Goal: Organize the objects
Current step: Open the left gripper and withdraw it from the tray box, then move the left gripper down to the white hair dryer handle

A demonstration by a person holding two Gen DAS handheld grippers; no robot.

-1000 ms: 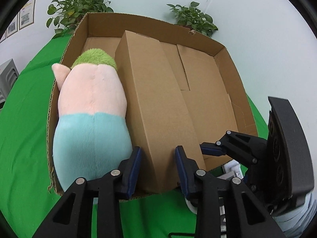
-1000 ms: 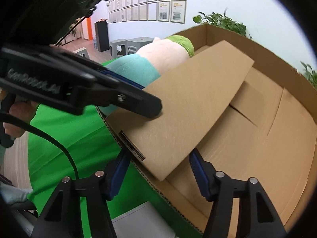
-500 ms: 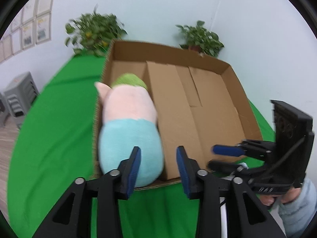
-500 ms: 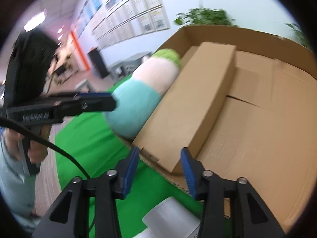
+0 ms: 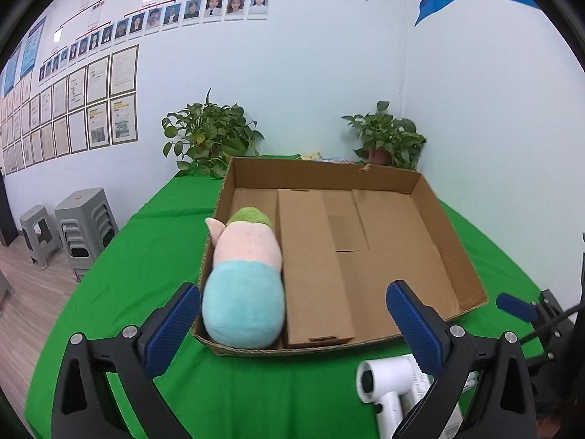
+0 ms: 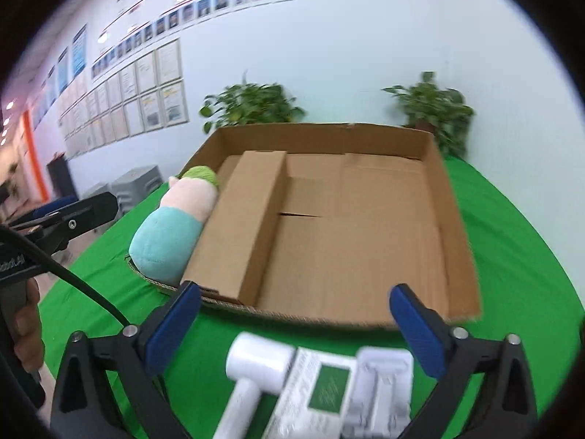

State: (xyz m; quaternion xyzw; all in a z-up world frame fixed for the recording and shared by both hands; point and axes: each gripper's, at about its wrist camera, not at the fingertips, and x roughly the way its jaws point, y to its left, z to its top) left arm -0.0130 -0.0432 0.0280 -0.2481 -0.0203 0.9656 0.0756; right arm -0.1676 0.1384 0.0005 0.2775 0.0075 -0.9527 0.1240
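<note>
A shallow cardboard tray [image 5: 455, 256] [image 6: 453, 226] lies on the green table. In it a plush toy [image 5: 245, 278] [image 6: 172, 234] lies along the left wall, with a long cardboard box [image 5: 310, 267] [image 6: 241, 226] beside it. A white hair dryer [image 5: 387, 391] [image 6: 252, 373] and a white-and-green box [image 6: 321, 395] lie on the cloth in front of the tray. My left gripper [image 5: 292, 322] is open and empty, held back from the tray's near edge. My right gripper [image 6: 296, 325] is open and empty above the hair dryer.
The green cloth [image 5: 139, 267] covers the table. Two potted plants [image 5: 212, 139] [image 5: 387, 139] stand at the back by the wall. Grey stools [image 5: 84, 226] stand on the floor to the left. The left gripper also shows in the right wrist view [image 6: 69, 216].
Both grippers have pulled back from the tray and opened wide. The long cardboard box, held tilted a second ago, now lies flat in the tray beside the plush toy.
</note>
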